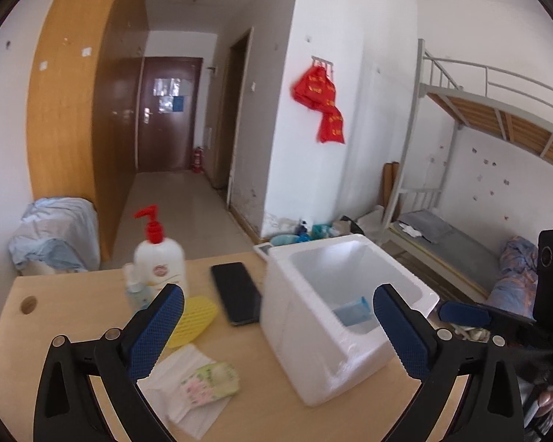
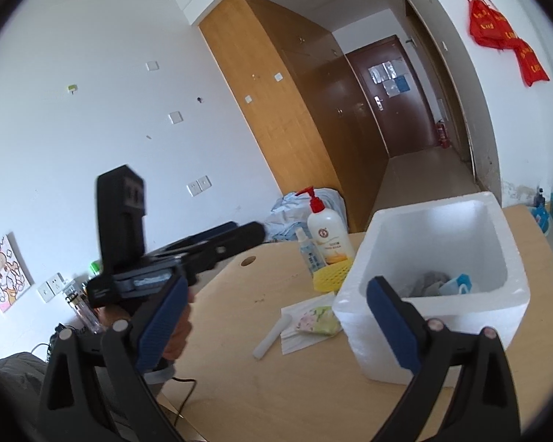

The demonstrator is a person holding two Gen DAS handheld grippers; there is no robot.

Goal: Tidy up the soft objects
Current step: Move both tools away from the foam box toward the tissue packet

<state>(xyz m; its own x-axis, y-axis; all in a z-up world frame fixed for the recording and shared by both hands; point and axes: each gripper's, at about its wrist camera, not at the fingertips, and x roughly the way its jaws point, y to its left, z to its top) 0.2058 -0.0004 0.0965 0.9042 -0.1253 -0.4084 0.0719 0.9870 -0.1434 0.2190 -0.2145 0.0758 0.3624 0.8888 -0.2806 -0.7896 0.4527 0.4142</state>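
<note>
We find the left gripper (image 1: 278,328) gaping wide, nothing between its pads; likewise the right gripper (image 2: 276,326). A tissue packet (image 1: 208,383) lies near on the table (image 1: 73,313), left of the foam box (image 1: 313,331) holding blue cloth (image 1: 352,313).

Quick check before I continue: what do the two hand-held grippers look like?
Both match: the left hand-held gripper and the right hand-held gripper have black forked frames with silver rivets and blue textured pads. A black boxy block tops the left one.
</note>
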